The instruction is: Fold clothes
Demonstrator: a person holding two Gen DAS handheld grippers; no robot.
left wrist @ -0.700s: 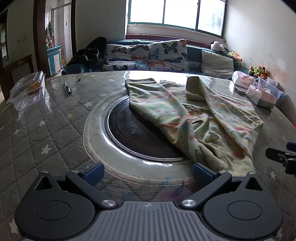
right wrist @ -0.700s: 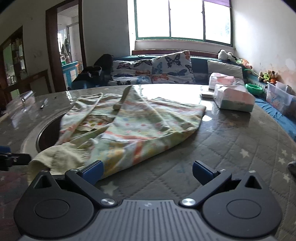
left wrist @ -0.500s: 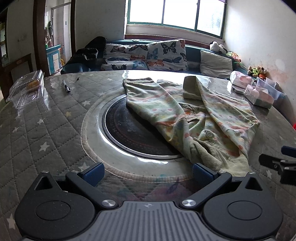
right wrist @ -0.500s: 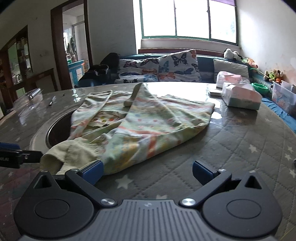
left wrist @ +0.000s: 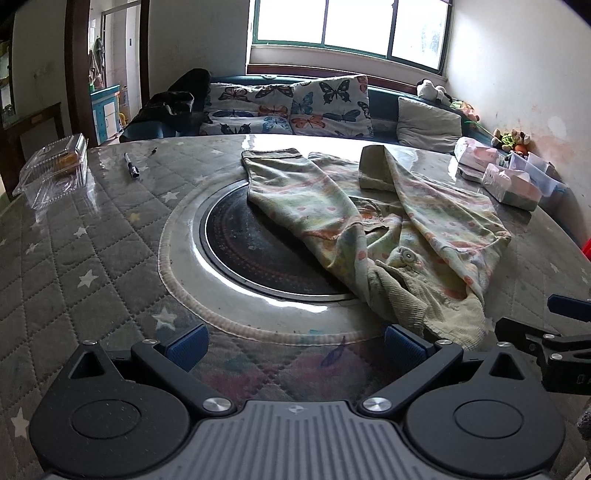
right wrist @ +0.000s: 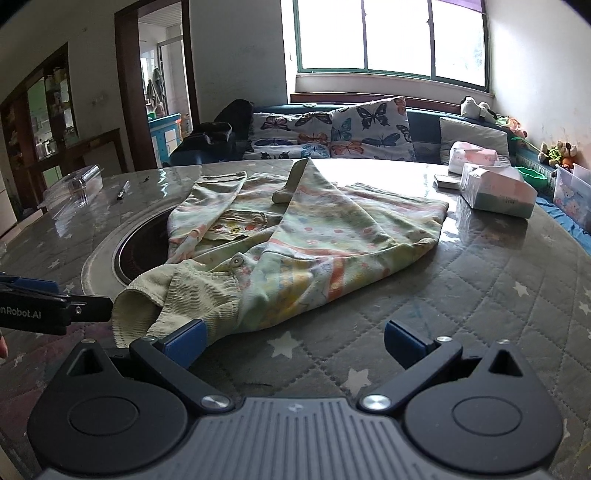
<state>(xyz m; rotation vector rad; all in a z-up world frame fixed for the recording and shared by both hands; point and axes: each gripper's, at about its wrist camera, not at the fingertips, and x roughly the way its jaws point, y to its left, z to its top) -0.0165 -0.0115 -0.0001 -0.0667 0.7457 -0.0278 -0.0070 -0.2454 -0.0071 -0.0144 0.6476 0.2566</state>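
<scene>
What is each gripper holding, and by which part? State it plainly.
Nothing is held. The left gripper and right gripper are both open at the near waistband edge of the pants, which lie loose on the table.

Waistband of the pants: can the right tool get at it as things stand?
Probably yes. The right tool is open, and the waistband lies just ahead of its left finger on the table, with nothing on top of it. The left tool sits off to the side.

blown-out daylight from rear window (left wrist: 347,26), glare on table (left wrist: 273,142), dim corners w/ fisheye bending
</scene>
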